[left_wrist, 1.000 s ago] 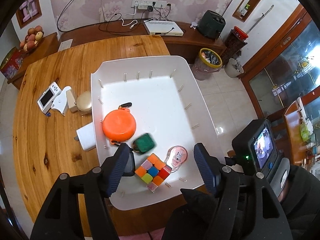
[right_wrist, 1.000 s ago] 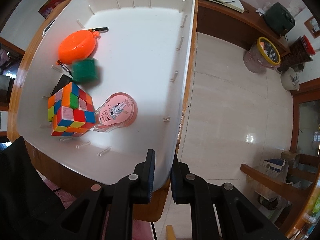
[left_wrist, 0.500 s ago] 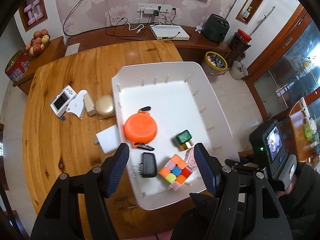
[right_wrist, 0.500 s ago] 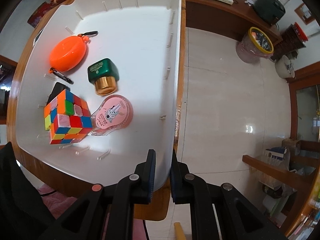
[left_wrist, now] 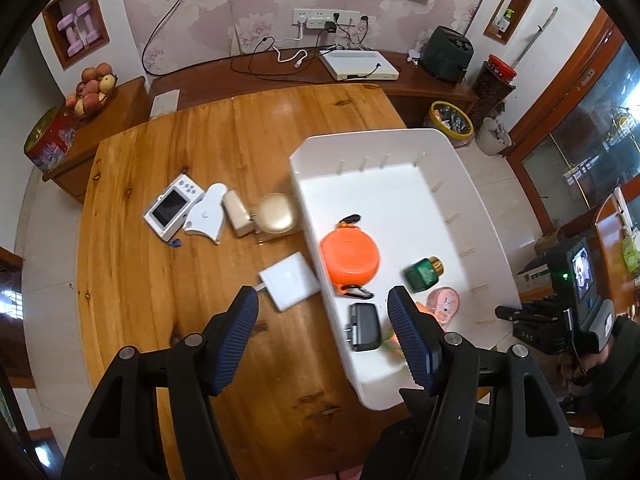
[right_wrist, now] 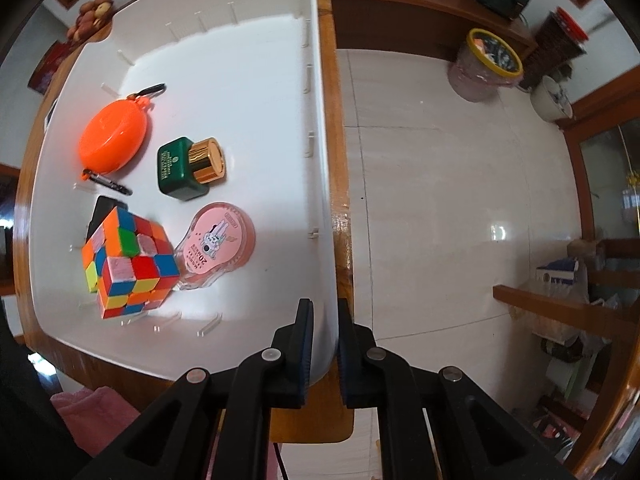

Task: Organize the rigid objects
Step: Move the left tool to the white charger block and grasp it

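Note:
My right gripper (right_wrist: 325,312) is shut on the near right rim of the white tray (right_wrist: 248,8). Inside the tray lie an orange round case (right_wrist: 114,138), a green bottle with a gold cap (right_wrist: 188,166), a pink tape dispenser (right_wrist: 218,240), a colour cube (right_wrist: 128,262) and a black charger (right_wrist: 106,210). My left gripper (left_wrist: 322,300) hangs open and holds nothing, above the tray's left wall (left_wrist: 316,240), just near of a white adapter (left_wrist: 290,280) that lies on the wood. In the left wrist view the cube is mostly hidden behind my right finger.
On the round wooden table (left_wrist: 160,320), left of the tray, lie a white handheld console (left_wrist: 172,206), a white flat piece (left_wrist: 206,218), a beige box (left_wrist: 238,216) and a gold round compact (left_wrist: 276,218). Tiled floor (right_wrist: 440,200) drops off right of the tray.
My left gripper has drawn back and to the left, off the tray's middle. The green bottle, blurred a second ago, now lies on its side. The right gripper keeps its hold on the rim.

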Demonstrator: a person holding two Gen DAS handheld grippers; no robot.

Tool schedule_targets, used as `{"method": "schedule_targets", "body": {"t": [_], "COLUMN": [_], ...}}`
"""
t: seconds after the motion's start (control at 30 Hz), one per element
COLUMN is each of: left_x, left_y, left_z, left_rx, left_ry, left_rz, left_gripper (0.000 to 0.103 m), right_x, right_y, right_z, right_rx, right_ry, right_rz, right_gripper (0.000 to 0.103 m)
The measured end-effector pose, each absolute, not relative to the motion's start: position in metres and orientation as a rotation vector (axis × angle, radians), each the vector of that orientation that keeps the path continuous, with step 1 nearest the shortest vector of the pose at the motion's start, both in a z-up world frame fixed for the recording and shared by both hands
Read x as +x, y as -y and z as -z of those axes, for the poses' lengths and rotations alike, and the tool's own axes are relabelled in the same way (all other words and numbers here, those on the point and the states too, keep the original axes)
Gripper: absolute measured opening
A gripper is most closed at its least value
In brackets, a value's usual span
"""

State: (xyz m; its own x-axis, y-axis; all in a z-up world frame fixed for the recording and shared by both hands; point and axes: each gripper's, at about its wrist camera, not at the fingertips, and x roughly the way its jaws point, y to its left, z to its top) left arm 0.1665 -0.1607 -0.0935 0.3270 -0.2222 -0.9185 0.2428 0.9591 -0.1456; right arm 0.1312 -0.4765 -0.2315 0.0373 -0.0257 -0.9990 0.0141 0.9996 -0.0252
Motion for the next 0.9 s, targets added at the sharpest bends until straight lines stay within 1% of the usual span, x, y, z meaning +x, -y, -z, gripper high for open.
{"method": "schedule_targets", "body": {"t": [0.17,0.37,0.6,0.9], "left_x": [0.174,0.182,0.189,0.194], "left_y": [0.143,0.126,0.122,0.130], "left_z": [0.098,0.108,0.123,0.143], "left_rx": [0.019,0.094,0.239,0.441], "left_ry": [-1.240,-1.272,-1.286,-1.257], "left_rz": [0.311,0.325,0.381,0.521], "left_gripper": [0.071,0.071,0.071,0.071], "right_x": [0.130,0.129,0.127,0.126], "right_y": [0.475,0.475,0.475,0.474], "right_z": [0.231,0.231,0.231,0.231], "right_rx": [0.010,0.014,0.041,0.058], "right_ry": [-1.528,-1.525,-1.514,-1.505], "right_rz": [0.076,0.099,0.133,0.180], "right_gripper": [0.010,0.010,0.010,0.010]}}
